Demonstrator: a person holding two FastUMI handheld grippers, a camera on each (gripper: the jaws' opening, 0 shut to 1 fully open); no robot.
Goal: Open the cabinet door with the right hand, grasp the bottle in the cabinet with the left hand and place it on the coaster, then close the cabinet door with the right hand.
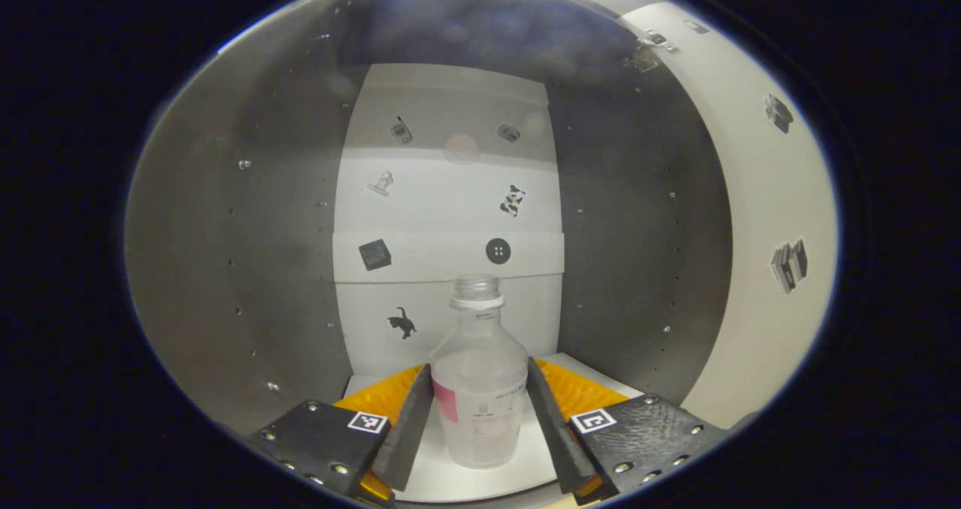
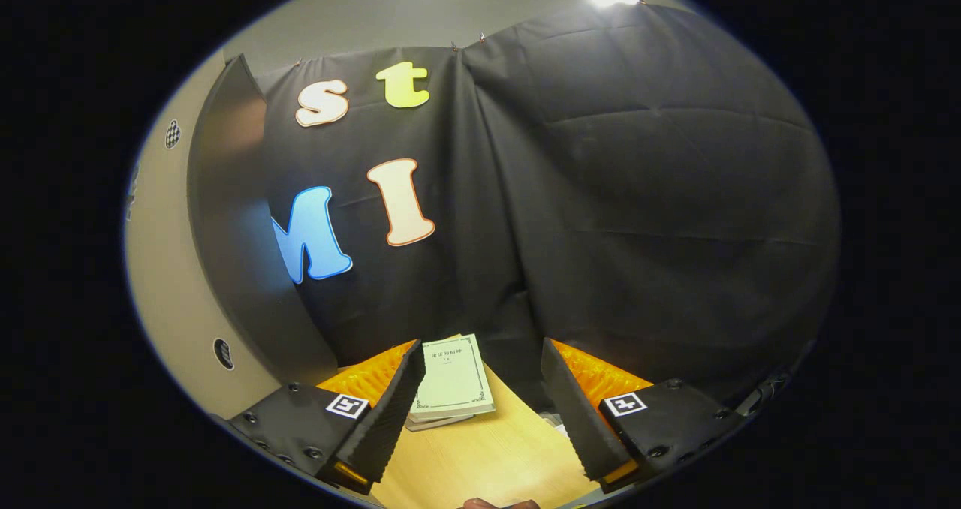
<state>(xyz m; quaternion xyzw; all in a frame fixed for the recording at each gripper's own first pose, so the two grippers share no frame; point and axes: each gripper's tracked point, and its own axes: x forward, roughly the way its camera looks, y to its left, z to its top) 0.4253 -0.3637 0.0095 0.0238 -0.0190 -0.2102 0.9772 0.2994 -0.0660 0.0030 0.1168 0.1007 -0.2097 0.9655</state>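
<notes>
Bottle [image 1: 480, 389] stands upright on the cabinet shelf [image 1: 450, 479], between the left gripper [image 1: 480, 411] jaws, which flank it closely; firm contact unclear. Smooth wall could slip or tip on lifting. Right gripper [image 2: 480, 404] jaws apart, empty, over the surface [image 2: 488, 464] near a book [image 2: 453, 380].

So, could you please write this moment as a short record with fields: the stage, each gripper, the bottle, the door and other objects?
stage: door open, bottle not yet lifted
left gripper: inside the grey-walled cabinet, fingers on both sides of the bottle; firm contact cannot be told
clear plastic bottle with white neck ring: upright on the white cabinet floor, no cap seen
cabinet door: swung open, at the right in the left gripper view
right gripper: open, holding nothing, above the light wooden table
pale booklets: stacked on the table
</notes>
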